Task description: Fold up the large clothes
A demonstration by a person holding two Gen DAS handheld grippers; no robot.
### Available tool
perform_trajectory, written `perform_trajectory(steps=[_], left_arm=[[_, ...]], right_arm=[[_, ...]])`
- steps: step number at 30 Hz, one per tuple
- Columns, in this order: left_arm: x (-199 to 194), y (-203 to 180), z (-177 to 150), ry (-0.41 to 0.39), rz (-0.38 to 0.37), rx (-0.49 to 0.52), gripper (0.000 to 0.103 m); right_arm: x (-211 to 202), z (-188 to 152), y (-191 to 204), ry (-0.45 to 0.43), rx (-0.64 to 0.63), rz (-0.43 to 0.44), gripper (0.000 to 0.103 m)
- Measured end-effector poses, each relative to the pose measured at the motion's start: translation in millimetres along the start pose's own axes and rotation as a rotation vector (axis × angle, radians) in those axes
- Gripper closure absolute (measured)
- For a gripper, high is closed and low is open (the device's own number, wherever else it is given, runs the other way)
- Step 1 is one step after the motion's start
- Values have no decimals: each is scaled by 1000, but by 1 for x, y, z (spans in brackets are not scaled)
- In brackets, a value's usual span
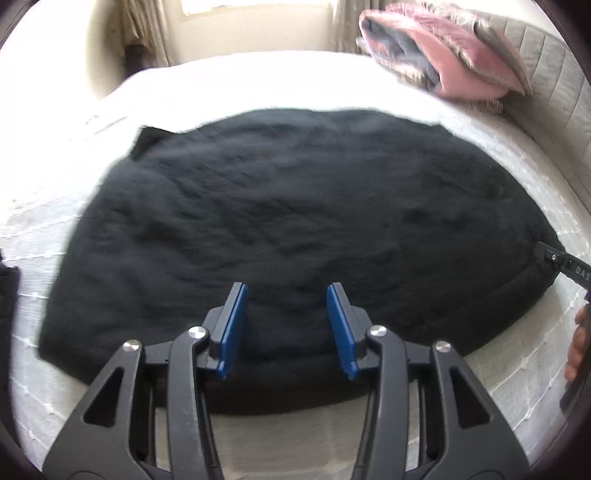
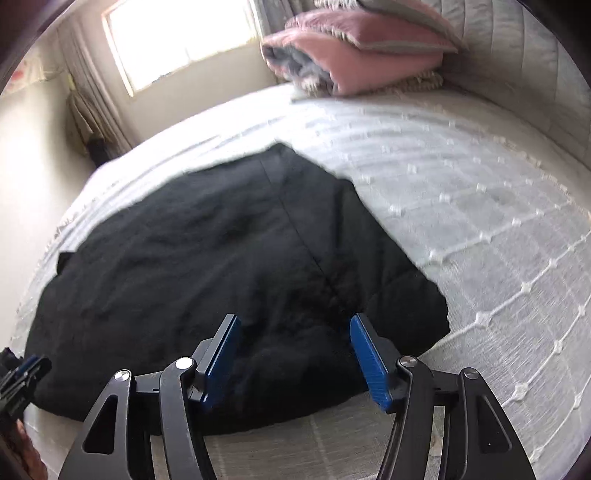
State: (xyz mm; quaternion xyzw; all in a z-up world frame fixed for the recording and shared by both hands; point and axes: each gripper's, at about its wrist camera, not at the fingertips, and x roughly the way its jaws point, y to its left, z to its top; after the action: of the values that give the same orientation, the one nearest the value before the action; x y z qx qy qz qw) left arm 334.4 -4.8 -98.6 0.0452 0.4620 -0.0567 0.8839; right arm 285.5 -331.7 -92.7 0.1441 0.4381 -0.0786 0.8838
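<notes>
A: Item one, black garment (image 1: pixel 280 221). Location?

B: Lay flat on the bed (image 1: pixel 258 81), across the centre of the left wrist view; in the right wrist view it filled the lower left, a seam running down toward the bottom edge. Appeared already folded into a broad slab, though the layers could not be counted.

A: Item two, left claw (image 1: pixel 286 328).

B: Blue pads parted about halfway, nothing between them; hovered over the near hem at lower centre.

A: Item three, right claw (image 2: pixel 293 358).

B: Jaws parted somewhat wider, empty also; poised above the garment's near right corner. Its tip showed too at the right edge of the left wrist view.

A: Sundries?

B: Pink cushion (image 2: pixel 354 59) with grey bedding, upper right; window (image 2: pixel 181 33), upper left.

A: Step in hand?

B: By my judgement, between folds: both claws free, lining up on the near edge.

A: Next move requires?

B: Probably each claw lowered to pinch the hem, well apart, then lifted together and carried toward the far edge.
</notes>
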Motion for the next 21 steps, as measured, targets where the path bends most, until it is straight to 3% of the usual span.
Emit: perform_trajectory(steps=[2, 5, 10, 12, 16, 21], left_arm=[[17, -4, -1, 15, 27, 11, 55], [11, -3, 2, 21, 28, 10, 54], [-9, -23, 13, -34, -14, 64, 54], [1, -39, 13, -12, -20, 101, 54], [23, -53, 15, 4, 66, 127, 45], [19, -53, 33, 27, 77, 170, 44]], right_arm=[[4, 0, 2, 10, -22, -8, 40], [-2, 3, 8, -4, -41, -23, 40], [-31, 10, 1, -89, 52, 81, 35], [-29, 11, -6, -85, 71, 102, 33], [-22, 10, -7, -39, 72, 83, 33], [-24, 7, -7, -40, 86, 105, 33]])
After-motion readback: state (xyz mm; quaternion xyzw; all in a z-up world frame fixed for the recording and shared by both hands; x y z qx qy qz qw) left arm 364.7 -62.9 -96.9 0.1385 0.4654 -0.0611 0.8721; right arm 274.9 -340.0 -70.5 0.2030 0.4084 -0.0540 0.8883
